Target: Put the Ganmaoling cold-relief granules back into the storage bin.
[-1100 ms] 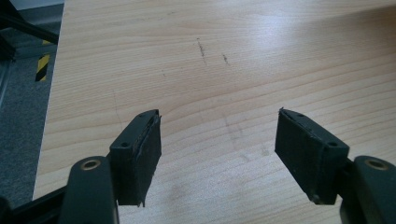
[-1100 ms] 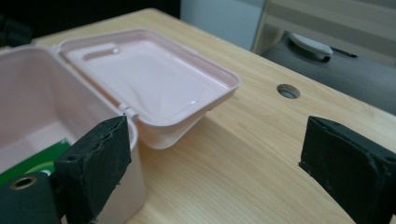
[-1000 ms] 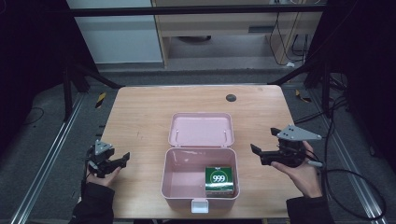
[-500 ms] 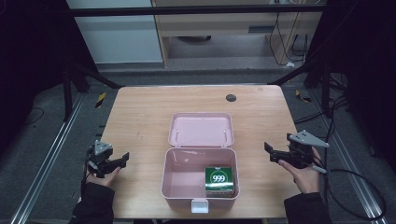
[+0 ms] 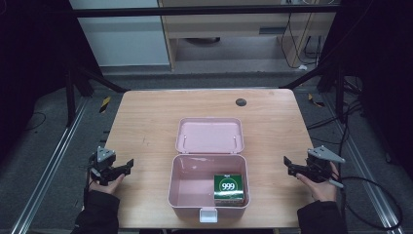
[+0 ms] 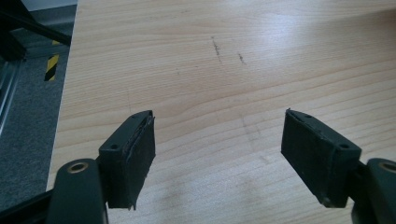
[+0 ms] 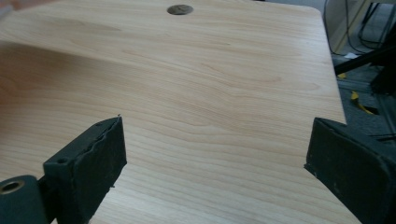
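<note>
From my seat the open box (image 5: 208, 187) sits on the table (image 5: 146, 122) near six o'clock, a carton (image 5: 229, 188) in its right corner, with my left gripper (image 5: 127, 165) at eight and right gripper (image 5: 288, 165) at four.

The pink box (image 5: 208, 183) stands open near the six o'clock edge of the table, a little toward the centre. It is a rectangular plastic case with rounded corners. Its lid (image 5: 210, 136) is folded fully back and lies flat at the twelve o'clock side of the box, inner face up. A small white latch (image 5: 208, 215) sticks out from the six o'clock wall. Inside, in the corner at about four o'clock, lies a green carton (image 5: 229, 189) with "999" in a white oval on top.
</note>
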